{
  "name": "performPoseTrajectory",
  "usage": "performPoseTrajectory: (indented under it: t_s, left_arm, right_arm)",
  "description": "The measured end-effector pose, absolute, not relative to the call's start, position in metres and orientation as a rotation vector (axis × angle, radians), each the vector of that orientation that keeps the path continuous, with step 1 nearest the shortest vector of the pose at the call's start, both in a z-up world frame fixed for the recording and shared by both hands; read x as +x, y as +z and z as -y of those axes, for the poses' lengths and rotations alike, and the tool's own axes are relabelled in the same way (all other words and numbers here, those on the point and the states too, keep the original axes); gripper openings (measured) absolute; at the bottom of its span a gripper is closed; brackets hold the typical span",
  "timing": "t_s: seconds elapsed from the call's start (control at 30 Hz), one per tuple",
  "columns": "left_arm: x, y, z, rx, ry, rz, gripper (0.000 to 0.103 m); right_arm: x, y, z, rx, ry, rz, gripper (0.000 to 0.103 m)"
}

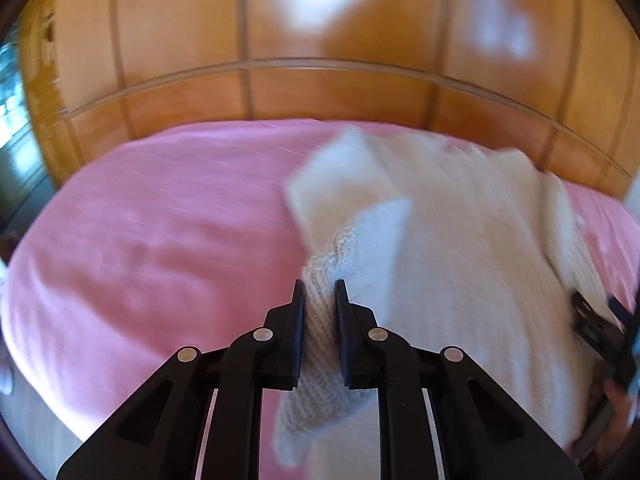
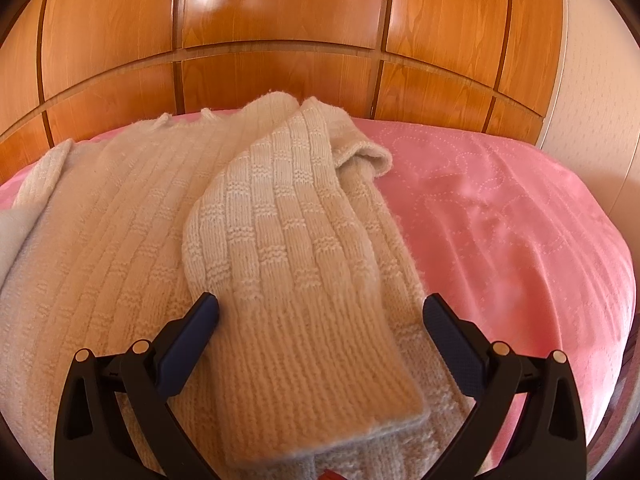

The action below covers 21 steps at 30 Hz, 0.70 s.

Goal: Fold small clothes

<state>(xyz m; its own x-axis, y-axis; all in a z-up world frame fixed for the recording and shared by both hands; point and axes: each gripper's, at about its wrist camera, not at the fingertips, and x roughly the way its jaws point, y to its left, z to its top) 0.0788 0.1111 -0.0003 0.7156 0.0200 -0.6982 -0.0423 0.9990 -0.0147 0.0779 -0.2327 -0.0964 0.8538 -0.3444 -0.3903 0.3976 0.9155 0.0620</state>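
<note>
My left gripper [image 1: 319, 292] is clenched on a knitted fold of the cream sweater [image 1: 460, 248], its sleeve end pinched between the pads and lifted off the pink bedspread [image 1: 160, 220]. My right gripper [image 2: 320, 312] stands released, jaws wide on either side of the other sleeve [image 2: 296, 264], which lies folded across the sweater's body. The sweater sprawls over the bed's middle, reaching towards the far edge by the wooden panelling [image 2: 280, 12].
</note>
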Motion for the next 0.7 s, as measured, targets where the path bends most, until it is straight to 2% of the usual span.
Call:
performPoseTrajectory:
  t_s: [0.23,0.53,0.6,0.7]
  left_arm:
    - [0.114,0.002,-0.194,-0.027,0.245,-0.732,0.013]
    - [0.178,-0.020,-0.292,0.031,0.488,-0.725,0.014]
    - [0.187,-0.027,-0.301,0.048,0.525,-0.745,0.024]
    - [0.182,-0.023,-0.306,-0.032,0.601,-0.734,0.054]
  right_arm:
    - [0.078,-0.096,0.233,0.144,-0.391,-0.383,0.101]
    - [0.078,-0.096,0.233,0.143,-0.392,-0.383,0.101]
    - [0.077,-0.096,0.233,0.142,-0.393,-0.383,0.101]
    - [0.077,-0.096,0.233,0.142,-0.394,-0.383,0.101]
